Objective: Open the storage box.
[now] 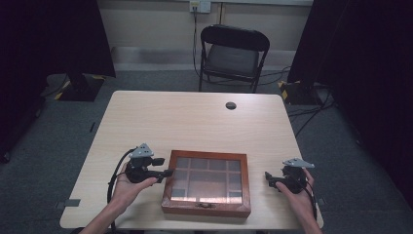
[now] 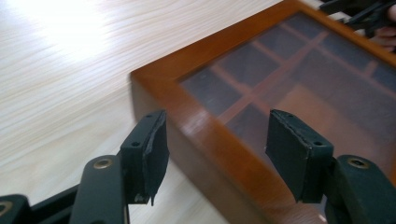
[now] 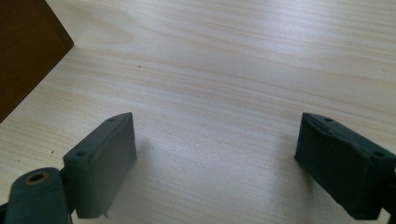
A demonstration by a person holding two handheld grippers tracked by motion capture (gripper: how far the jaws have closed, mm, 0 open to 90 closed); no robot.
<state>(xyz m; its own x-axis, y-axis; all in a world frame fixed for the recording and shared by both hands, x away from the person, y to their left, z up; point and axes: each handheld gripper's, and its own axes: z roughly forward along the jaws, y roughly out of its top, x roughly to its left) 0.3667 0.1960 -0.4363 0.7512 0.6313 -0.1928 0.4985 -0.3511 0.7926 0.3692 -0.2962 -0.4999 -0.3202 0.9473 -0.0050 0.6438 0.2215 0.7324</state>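
Grippers, two of them, one in each of my hands, flank one wooden box (image 1: 206, 184) with a glass lid that sits at the near edge of the table (image 1: 195, 117). My left gripper (image 1: 168, 172) has its jaws spread wide at the box's left side; in the left gripper view (image 2: 212, 154) the near left corner of the frame lies between the pads, one jaw outside the wall and one over the glass, though I cannot tell whether either pad touches the wood. My right gripper (image 1: 267, 177) hovers near the box's right side, apart from it, jaws wide open over bare tabletop; its own view (image 3: 215, 163) shows a dark corner of the box at the upper left. Through the lid I count about nine compartments, though glare blurs them. The table is pale wood grain with one round dark grommet (image 1: 231, 105) near its far edge. Beyond stands one black folding chair (image 1: 233, 54), grey carpet, cables, and dark curtains at both sides.
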